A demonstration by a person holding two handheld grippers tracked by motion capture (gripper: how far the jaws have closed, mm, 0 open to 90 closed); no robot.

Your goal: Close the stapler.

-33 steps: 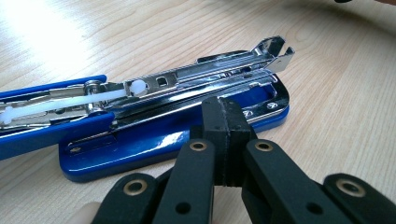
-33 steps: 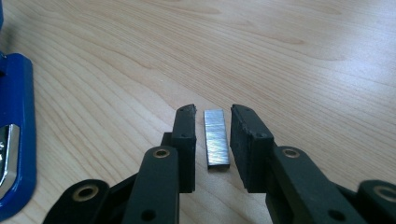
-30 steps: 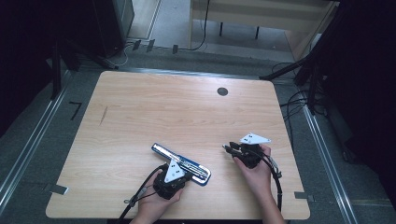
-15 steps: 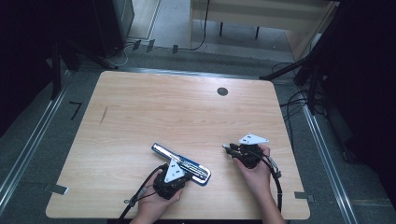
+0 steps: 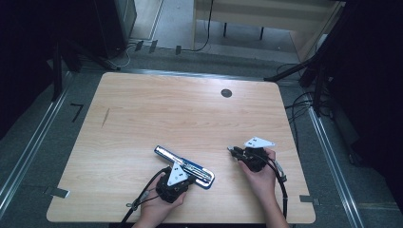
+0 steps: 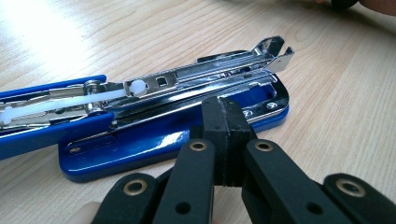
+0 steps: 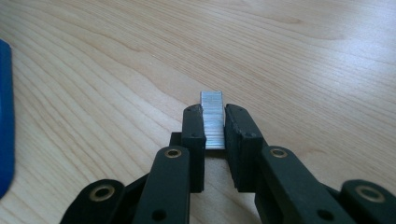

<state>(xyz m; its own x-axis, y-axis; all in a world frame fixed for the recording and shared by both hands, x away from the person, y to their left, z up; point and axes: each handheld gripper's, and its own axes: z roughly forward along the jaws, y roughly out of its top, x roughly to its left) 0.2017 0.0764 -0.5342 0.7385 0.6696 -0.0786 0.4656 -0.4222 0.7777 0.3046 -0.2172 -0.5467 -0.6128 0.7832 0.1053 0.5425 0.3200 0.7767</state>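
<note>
A blue stapler (image 5: 184, 166) lies swung open near the table's front edge, its chrome magazine (image 6: 196, 84) bared and a white pusher rod (image 6: 70, 100) in the raised arm. My left gripper (image 5: 183, 177) is shut, with its tips (image 6: 224, 114) right against the near side of the stapler's blue base (image 6: 154, 144); nothing shows between the pads. To the right, my right gripper (image 5: 232, 151) points left and is shut on a short strip of staples (image 7: 212, 120), held just above the wood. The strip pokes out past the fingertips (image 7: 192, 122).
The wooden table (image 5: 190, 114) has a black round grommet (image 5: 226, 93) at the back right and a dark scratch (image 5: 105, 117) at the left. Cables (image 5: 299, 102) lie on the floor beyond the right edge. A blue edge of the stapler (image 7: 4, 116) shows left of the right gripper.
</note>
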